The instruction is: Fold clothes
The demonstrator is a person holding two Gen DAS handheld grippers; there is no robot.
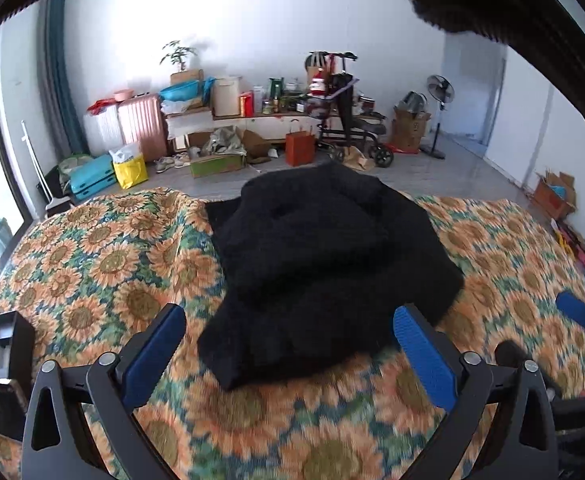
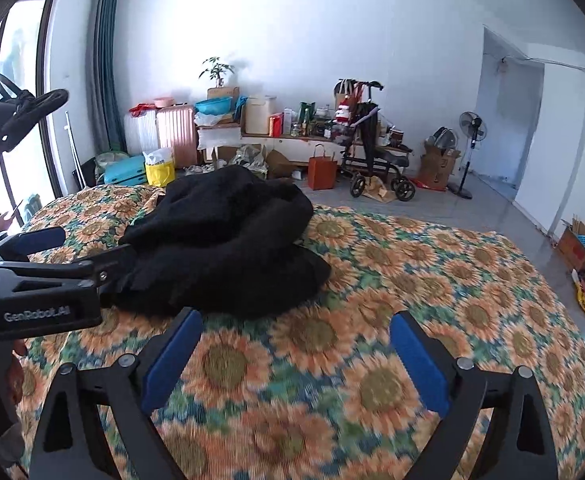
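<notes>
Black fuzzy garment lies bunched, folds indistinct; left gripper and right gripper gape empty.

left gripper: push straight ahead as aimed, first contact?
Probably the black garment: the open left gripper points at its near edge lying on the sunflower bedspread. Depth is uncertain.

Black fuzzy garment, folded, on sunflower bedspread
</notes>
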